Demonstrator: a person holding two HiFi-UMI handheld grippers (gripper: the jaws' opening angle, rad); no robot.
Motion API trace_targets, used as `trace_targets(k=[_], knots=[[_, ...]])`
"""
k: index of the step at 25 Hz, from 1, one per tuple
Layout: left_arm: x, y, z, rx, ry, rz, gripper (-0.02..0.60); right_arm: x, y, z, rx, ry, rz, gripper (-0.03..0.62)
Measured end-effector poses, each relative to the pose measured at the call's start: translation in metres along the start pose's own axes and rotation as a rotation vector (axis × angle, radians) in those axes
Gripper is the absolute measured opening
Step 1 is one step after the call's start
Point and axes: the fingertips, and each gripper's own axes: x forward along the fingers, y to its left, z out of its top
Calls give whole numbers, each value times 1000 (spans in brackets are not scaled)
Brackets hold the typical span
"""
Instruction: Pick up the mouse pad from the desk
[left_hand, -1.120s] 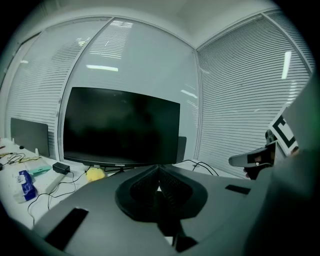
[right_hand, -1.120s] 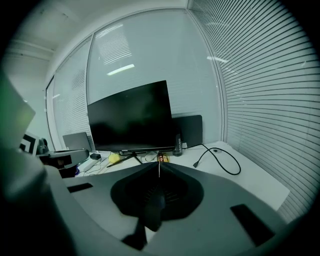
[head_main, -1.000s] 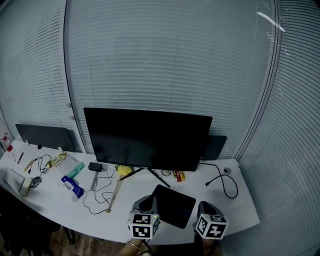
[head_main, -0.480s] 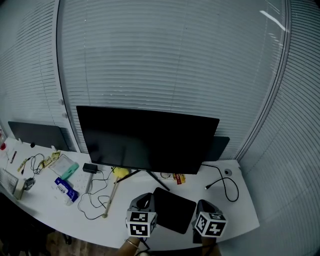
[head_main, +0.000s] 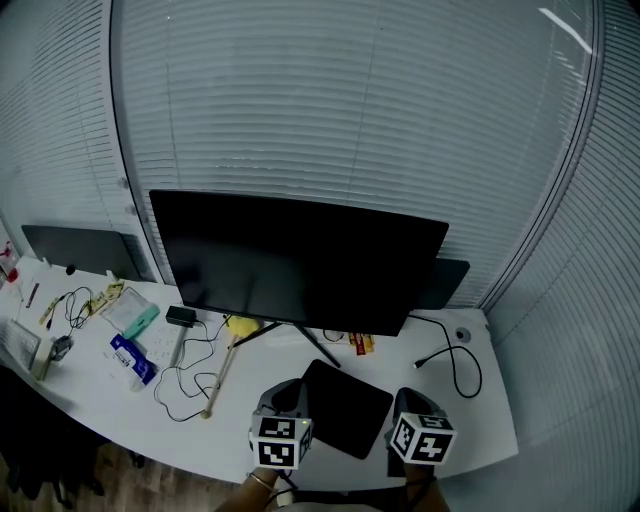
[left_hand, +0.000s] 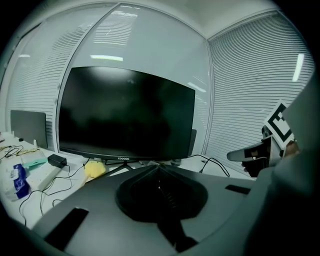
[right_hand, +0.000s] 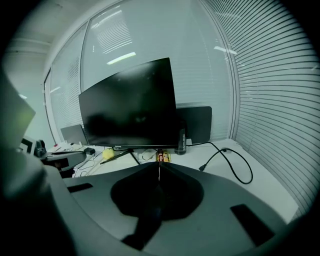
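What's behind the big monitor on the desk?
A dark flat panel pokes out past the right edge of the monitor, with closed blinds beyond. The screen covers the rest of that panel and whatever else sits behind it.

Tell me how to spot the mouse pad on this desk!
Find the big black monitor in the middle of the white desk. Right in front of it, near the desk's front edge, lies the mouse pad. It is the only flat, black, square thing lying there, turned at a slant.
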Motion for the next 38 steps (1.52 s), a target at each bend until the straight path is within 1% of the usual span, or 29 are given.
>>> trace_targets(k=[5,15,21,28,34,38], knots=[[4,-1,7,5,-4,31,17,8,-2,9,-21,-2,33,34],[8,-5,-9,-13,39,63,17,18,-7,-1,-28,37,59,34],[10,-6,-27,-32,92,80,17,26,-13,-17,-17,87,63,34],[18,-12,-69,-44,171,104,17,40,-26,-57,13,158,79,34],[16,-14,-93,-69,232,108,18,41,-32,-84,29,229,76,34],[20,-12,-100,-70,243,114,18,46,-34,-93,33,248,76,34]])
